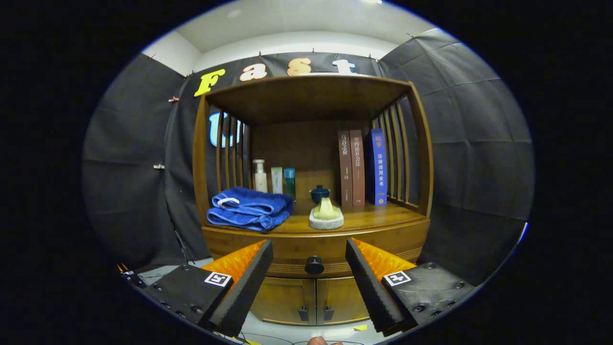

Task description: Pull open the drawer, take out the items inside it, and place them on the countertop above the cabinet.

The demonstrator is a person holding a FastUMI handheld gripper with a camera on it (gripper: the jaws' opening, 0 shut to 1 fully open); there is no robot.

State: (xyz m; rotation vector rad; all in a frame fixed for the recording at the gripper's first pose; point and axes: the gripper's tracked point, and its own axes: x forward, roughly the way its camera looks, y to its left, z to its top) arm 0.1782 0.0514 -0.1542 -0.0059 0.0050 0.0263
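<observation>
- Tool [309, 268]: released, its two fingers spread wide and gripping nothing; held off from the cabinet front, with the drawer knob showing in the gap between the fingertips.
- Drawer knob [314, 265]: dark, round, centred on the drawer front; the landmark for all entries below.
- Drawer [297, 249]: wooden, curved front, closed flush with the cabinet [313, 191]; spans either side of the knob. Contents hidden.
- Lower doors [313, 299]: a pair, directly below the knob, shut, each with a small dark pull at the centre seam.
- Tabletop [383, 215]: wooden surface just above the knob and drawer, under the cabinet's open shelf frame with slatted sides.
- Towel [250, 208]: blue, folded, on the tabletop above and left of the knob, near the front edge.
- Sponge-like item [326, 214]: pale yellow piece on a white round base, almost straight above the knob, slightly right.
- Small lidded pot [319, 193]: dark blue, above the knob, just behind the yellow piece.
- Three bottles [275, 177]: white, pale green and teal, upright in a row, above and left of the knob, behind the towel.
- Three books [361, 167]: two brown, one blue, upright, above and right of the knob, at the back.
</observation>
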